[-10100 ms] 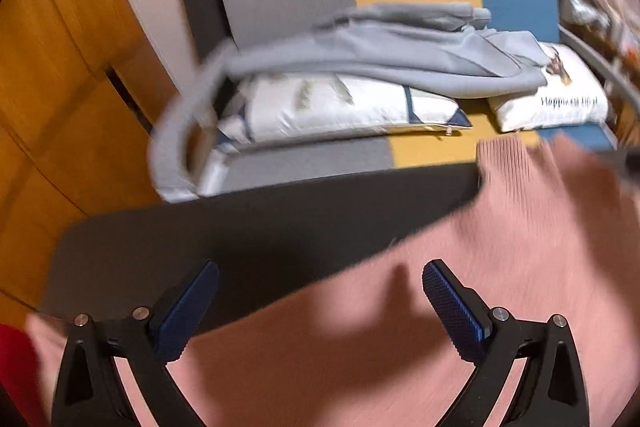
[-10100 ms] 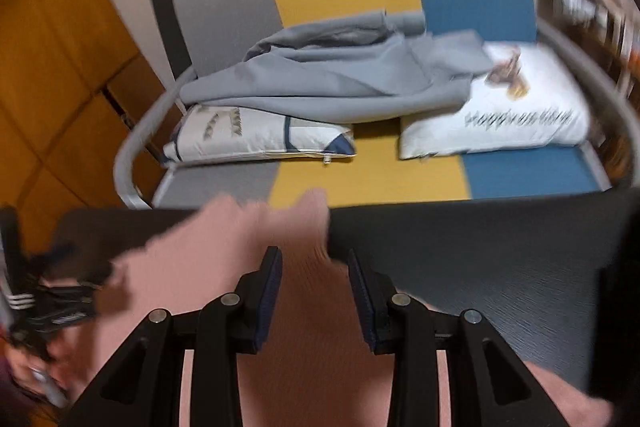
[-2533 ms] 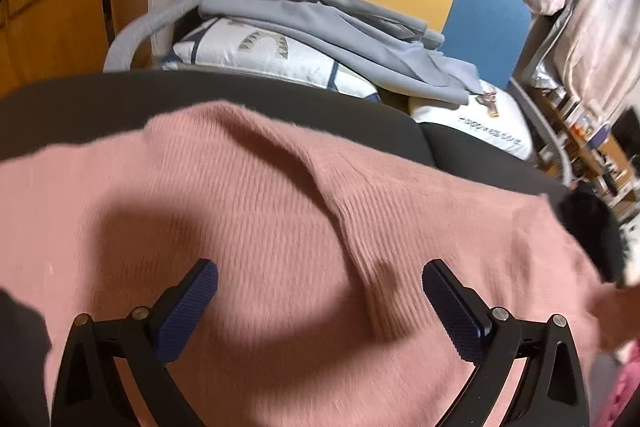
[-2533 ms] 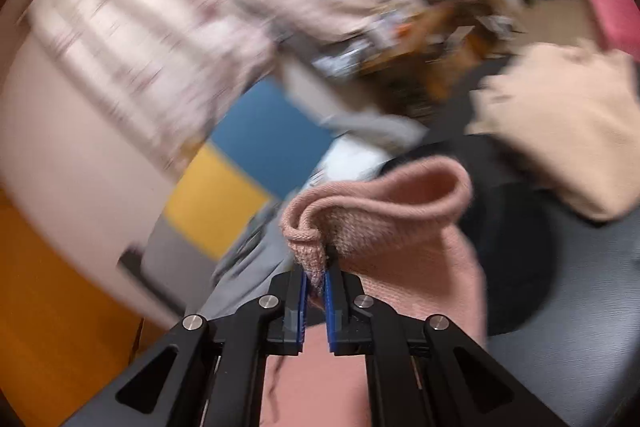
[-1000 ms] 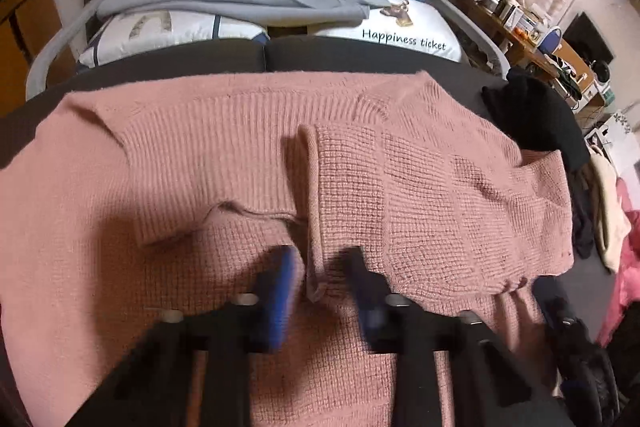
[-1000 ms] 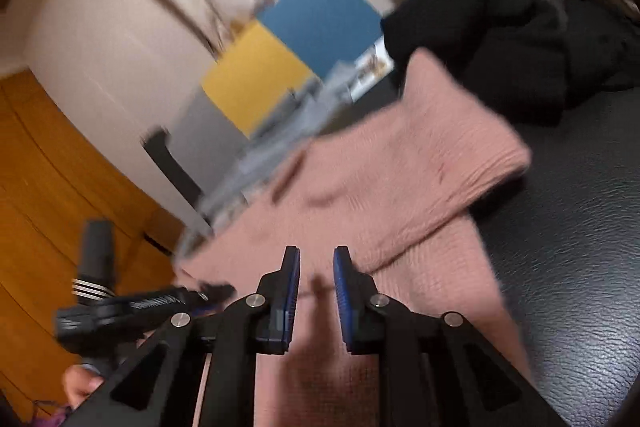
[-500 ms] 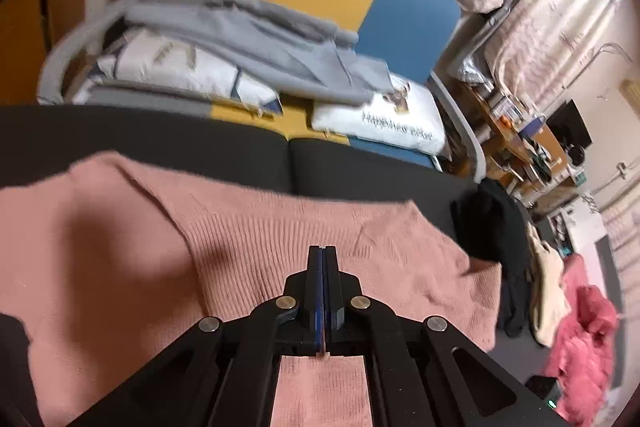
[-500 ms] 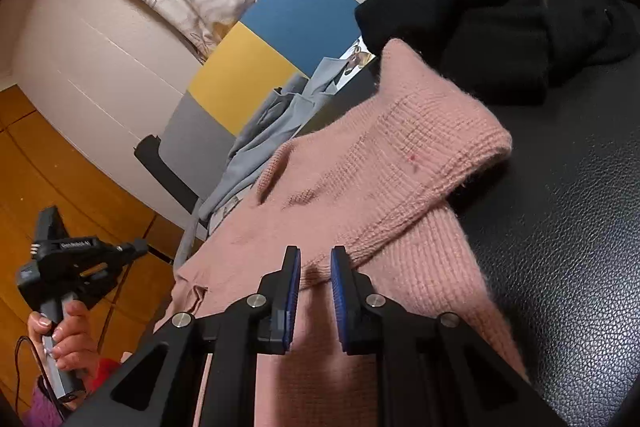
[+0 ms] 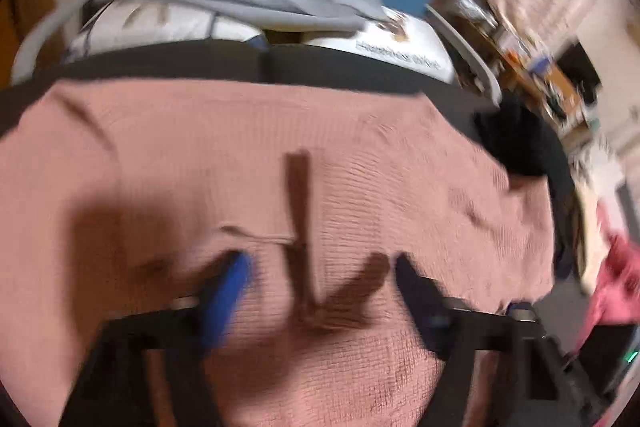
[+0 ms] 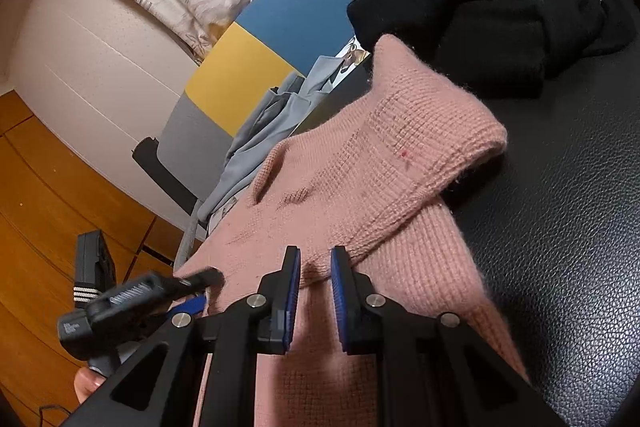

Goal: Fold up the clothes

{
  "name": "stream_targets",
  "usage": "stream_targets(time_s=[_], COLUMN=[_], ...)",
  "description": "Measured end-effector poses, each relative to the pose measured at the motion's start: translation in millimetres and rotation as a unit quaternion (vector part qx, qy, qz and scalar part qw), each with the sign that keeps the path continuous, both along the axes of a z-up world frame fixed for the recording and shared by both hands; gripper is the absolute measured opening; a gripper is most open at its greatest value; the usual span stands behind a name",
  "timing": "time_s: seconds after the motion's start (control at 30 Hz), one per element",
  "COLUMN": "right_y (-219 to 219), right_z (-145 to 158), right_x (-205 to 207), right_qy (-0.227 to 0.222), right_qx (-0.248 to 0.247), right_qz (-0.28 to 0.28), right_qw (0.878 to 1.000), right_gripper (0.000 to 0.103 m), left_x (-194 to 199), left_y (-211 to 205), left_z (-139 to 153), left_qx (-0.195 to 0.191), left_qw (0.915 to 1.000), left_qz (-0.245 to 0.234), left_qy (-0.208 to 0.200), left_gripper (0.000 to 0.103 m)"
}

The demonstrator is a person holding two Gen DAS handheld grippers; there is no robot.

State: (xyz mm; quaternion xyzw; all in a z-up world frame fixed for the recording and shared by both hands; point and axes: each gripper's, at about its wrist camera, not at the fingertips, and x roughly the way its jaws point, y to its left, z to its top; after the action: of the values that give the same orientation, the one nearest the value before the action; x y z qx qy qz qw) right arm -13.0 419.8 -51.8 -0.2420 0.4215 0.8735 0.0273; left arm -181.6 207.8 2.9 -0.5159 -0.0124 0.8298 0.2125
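The pink sweater (image 9: 320, 155) lies spread on the black couch (image 10: 568, 195), with its sleeve (image 10: 408, 163) folded in across the body. The main risk, as I judge it, is that this fold comes undone: the knit is thick and springy, and the cuff end at 2 o'clock in the right wrist view bulges up rather than lying flat, so it could roll back toward the black garment (image 10: 472, 7) heaped just beyond it. A second risk is snagging; either gripper dragged low across the loose knit could catch a loop and pull the layers askew. The left gripper (image 9: 320, 291) points steeply down over the middle of the sweater, its jaws opening with nothing between them, the picture blurred. The right gripper (image 10: 312, 287) points at a shallow downward angle above the sweater's lower part, its jaws set narrow with a clear gap and no cloth pinched; the sleeve edge lies just ahead at 12 o'clock.
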Motion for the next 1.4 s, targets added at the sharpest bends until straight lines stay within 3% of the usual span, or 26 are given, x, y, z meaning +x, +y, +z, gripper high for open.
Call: stream_targets(time_s=[0.07, 0.1, 0.13, 0.17, 0.33, 0.5, 0.73, 0.93, 1.17, 1.27, 1.4], right_y=[1, 1, 1, 2, 2, 1, 0, 7, 29, 37, 47], right_z=[0, -1, -1, -1, 1, 9, 6, 15, 21, 25, 27], right_x=[0, 0, 0, 1, 3, 14, -3, -19, -50, -50, -37], right_qy=[0.000, 0.000, 0.000, 0.000, 0.002, 0.044, -0.016, -0.073, -0.118, -0.112, -0.108], right_qx=[-0.001, -0.001, -0.002, -0.002, 0.001, 0.005, 0.012, 0.031, 0.068, 0.080, 0.096], right_qz=[0.000, 0.000, 0.000, 0.000, -0.004, -0.001, 0.019, 0.024, 0.025, 0.014, -0.026], right_qw=[1.000, 1.000, 1.000, 1.000, 1.000, 0.999, 1.000, 0.997, 0.990, 0.990, 0.989], right_gripper=[0.015, 0.015, 0.015, 0.015, 0.015, 0.018, 0.015, 0.013, 0.013, 0.013, 0.013], left_x=[5, 5, 4, 4, -2, -13, -40, -48, -47, -45, -31], left_y=[10, 10, 9, 8, -1, -19, -47, -83, -113, -121, -119], left_z=[-3, -2, -2, -1, 20, 61, 100, 89, 51, 29, -1], left_qx=[-0.025, -0.016, -0.002, 0.012, 0.057, 0.107, 0.117, 0.111, 0.099, 0.090, 0.043], left_qw=[0.9995, 0.9997, 0.9998, 0.9996, 0.9980, 0.9942, 0.9922, 0.9925, 0.9928, 0.9924, 0.9959], left_qz=[-0.012, -0.016, -0.019, -0.023, -0.025, -0.005, 0.018, 0.044, 0.067, 0.081, 0.079], left_qy=[0.017, 0.013, 0.003, -0.007, -0.011, 0.005, 0.040, 0.026, -0.005, -0.020, -0.009], left_gripper=[0.048, 0.043, 0.031, 0.007, 0.007, 0.007, 0.007, 0.007, 0.007, 0.008, 0.010])
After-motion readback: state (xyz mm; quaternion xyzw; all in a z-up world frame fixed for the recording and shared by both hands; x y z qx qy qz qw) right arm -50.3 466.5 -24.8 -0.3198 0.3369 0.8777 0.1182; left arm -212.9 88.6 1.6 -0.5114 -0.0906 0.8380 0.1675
